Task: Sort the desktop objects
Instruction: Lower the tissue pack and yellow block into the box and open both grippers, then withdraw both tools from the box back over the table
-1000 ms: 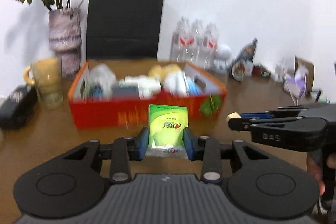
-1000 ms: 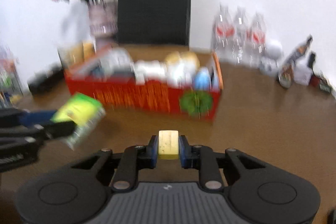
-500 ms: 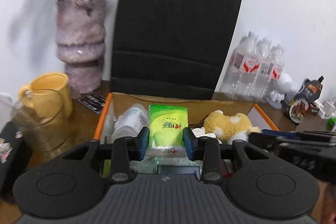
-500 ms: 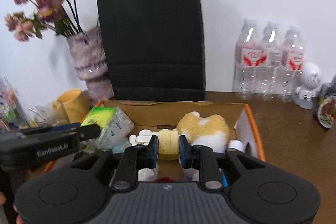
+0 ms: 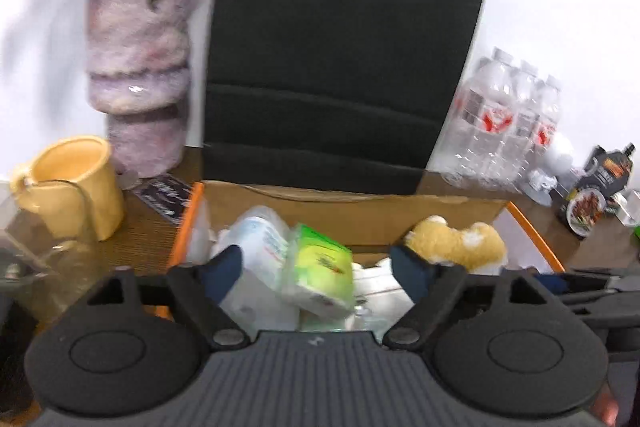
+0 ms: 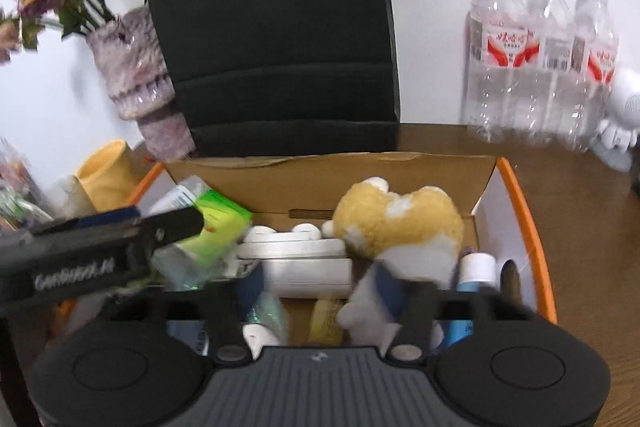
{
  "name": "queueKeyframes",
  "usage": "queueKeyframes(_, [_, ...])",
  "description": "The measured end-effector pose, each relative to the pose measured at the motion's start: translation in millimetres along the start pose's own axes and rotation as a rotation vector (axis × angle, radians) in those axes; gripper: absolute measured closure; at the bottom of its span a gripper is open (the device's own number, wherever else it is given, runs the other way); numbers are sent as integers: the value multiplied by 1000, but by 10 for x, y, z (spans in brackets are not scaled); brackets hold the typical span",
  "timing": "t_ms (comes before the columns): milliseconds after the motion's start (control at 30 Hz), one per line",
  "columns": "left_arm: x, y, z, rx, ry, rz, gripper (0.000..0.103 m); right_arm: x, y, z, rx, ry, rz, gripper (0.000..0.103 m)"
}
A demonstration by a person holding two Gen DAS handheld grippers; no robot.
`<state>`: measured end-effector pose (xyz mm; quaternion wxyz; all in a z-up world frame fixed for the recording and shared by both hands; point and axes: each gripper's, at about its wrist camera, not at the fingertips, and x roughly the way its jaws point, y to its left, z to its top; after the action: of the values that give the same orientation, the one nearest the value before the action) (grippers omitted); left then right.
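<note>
An orange cardboard box [image 5: 532, 231] [image 6: 524, 211] on the brown desk holds several items. My left gripper [image 5: 316, 267] is open above the box's left part; the green tissue pack [image 5: 320, 267] lies tilted between its fingers, free of them, on other items. It also shows in the right wrist view [image 6: 216, 227], behind the left gripper's finger [image 6: 120, 239]. My right gripper [image 6: 320, 287] is open over the box's middle; the small yellow block [image 6: 326, 319] lies below it in the box. A yellow plush toy [image 6: 396, 219] [image 5: 456, 243] lies at the box's right.
A black paper bag [image 5: 340, 47] stands behind the box, a furry vase with flowers [image 5: 138, 67] and a yellow mug [image 5: 76, 179] to its left, water bottles [image 6: 540, 67] and small figurines [image 5: 600, 187] to its right. White containers [image 6: 296, 259] fill the box.
Both grippers moved from in front of the box to above it and opened. The green tissue pack and the yellow block left the fingers and dropped into the box.
</note>
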<state>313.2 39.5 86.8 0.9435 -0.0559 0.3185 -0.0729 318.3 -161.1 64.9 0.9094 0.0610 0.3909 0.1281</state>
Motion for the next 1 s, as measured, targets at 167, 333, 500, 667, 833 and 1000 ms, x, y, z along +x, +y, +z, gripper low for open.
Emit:
queueKeyframes(167, [-36, 131, 102, -45, 129, 30, 0, -109, 19, 55, 23, 47, -60, 6])
queueKeyframes(333, [-38, 50, 93, 27, 169, 107, 0, -80, -15, 142, 44, 190, -140, 0])
queueKeyframes(500, [87, -18, 51, 39, 271, 75, 0, -51, -78, 83, 76, 253, -140, 0])
queueKeyframes(667, [40, -97, 11, 76, 274, 107, 0, -73, -26, 33, 60, 283, -126, 0])
queueKeyframes(833, [-162, -116, -79, 64, 267, 118, 0, -228, 2, -45, 66, 277, -123, 0])
queueKeyframes(1000, [-450, -165, -185, 65, 261, 110, 0, -452, 72, -166, 43, 280, -132, 0])
